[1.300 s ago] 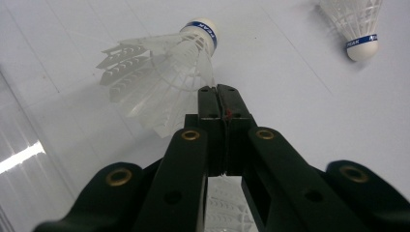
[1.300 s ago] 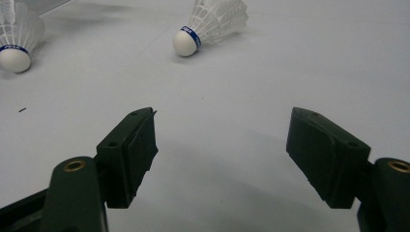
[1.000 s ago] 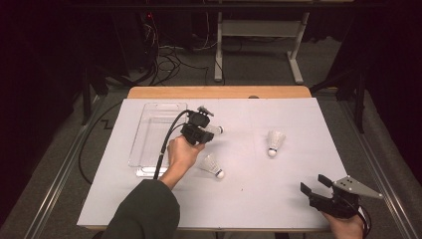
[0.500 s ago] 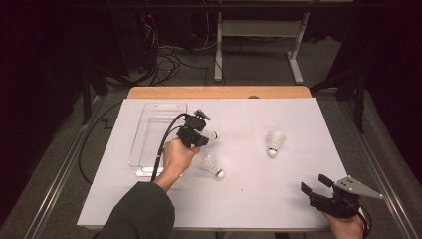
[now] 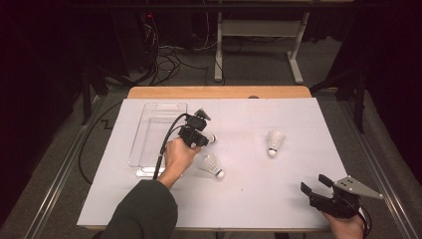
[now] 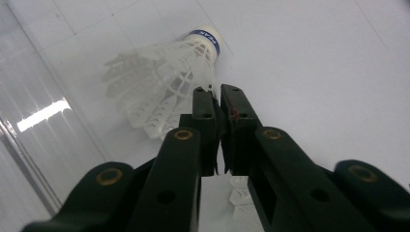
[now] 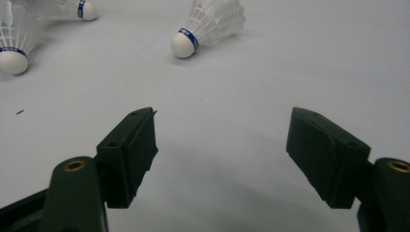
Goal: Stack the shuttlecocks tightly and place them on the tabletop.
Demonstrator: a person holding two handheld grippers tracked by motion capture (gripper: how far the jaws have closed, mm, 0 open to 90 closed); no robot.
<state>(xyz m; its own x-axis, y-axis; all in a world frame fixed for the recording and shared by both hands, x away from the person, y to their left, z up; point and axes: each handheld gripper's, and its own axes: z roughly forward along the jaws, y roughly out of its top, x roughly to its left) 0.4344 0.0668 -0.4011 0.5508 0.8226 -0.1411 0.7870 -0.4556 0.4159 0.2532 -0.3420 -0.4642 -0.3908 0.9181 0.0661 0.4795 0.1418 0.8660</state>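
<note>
My left gripper [image 5: 203,141] sits just right of the clear tray [image 5: 145,168], pinching the skirt rim of a white shuttlecock [image 5: 212,138]. In the left gripper view the jaws [image 6: 218,92] stand almost together. They have just been opening a little, and the feather edge of the shuttlecock [image 6: 169,77] is still between them. Its blue-banded cork points away over the white table. A second shuttlecock [image 5: 213,167] lies just near of my left hand, and a third [image 5: 274,142] lies to the right. My right gripper [image 5: 313,184] rests open at the near right corner, with nothing between its fingers [image 7: 222,135].
The white sheet [image 5: 249,199] covers the table. The tray wall [image 6: 34,145] runs close along the left of the held shuttlecock. From the right gripper view, one shuttlecock [image 7: 208,24] lies ahead and two more [image 7: 17,43] [image 7: 72,7] at the far left.
My left gripper has shifted slightly down and toward me with the shuttlecock. The right gripper and the two loose shuttlecocks have not moved.
</note>
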